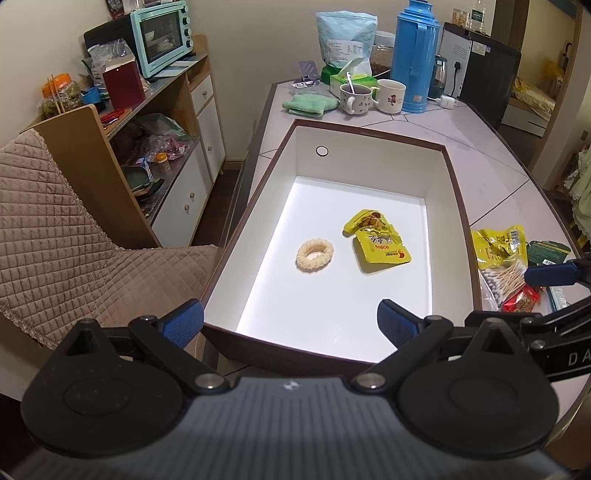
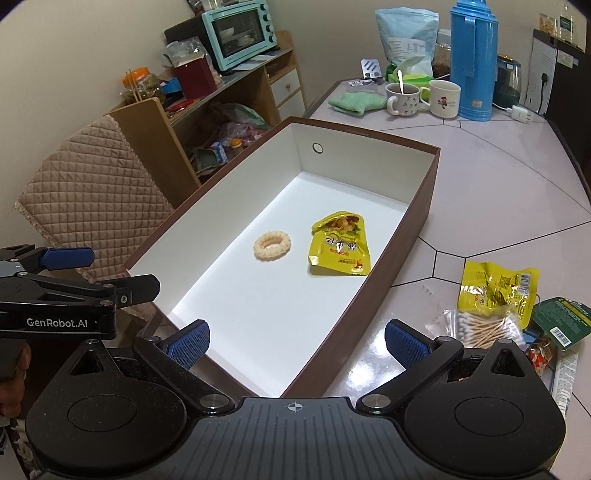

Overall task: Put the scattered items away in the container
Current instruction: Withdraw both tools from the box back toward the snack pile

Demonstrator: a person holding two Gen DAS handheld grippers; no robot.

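A brown box with a white inside point(image 1: 373, 134) point(image 2: 424, 206) lies on the table. In it are a cream ring-shaped scrunchie point(image 1: 314, 255) point(image 2: 272, 245) and a yellow snack packet point(image 1: 376, 240) point(image 2: 340, 245). To the right of the box lie another yellow packet point(image 1: 498, 243) point(image 2: 496, 290), a bag of cotton swabs point(image 1: 504, 282) point(image 2: 484, 326), a green packet point(image 1: 548, 251) point(image 2: 563, 321) and a red wrapped sweet point(image 1: 522, 301) point(image 2: 539, 354). My left gripper point(image 1: 290, 325) is open and empty over the box's near end. My right gripper point(image 2: 295, 343) is open and empty over the box's near right corner.
At the table's far end stand a blue thermos point(image 1: 415, 55) point(image 2: 472, 59), two mugs point(image 1: 356, 98) point(image 2: 402, 98), a green cloth point(image 1: 308, 103) point(image 2: 354, 101) and a pale blue bag point(image 1: 345, 37). A quilted chair point(image 1: 55, 240) and a shelf with a mint oven point(image 1: 159, 35) stand left.
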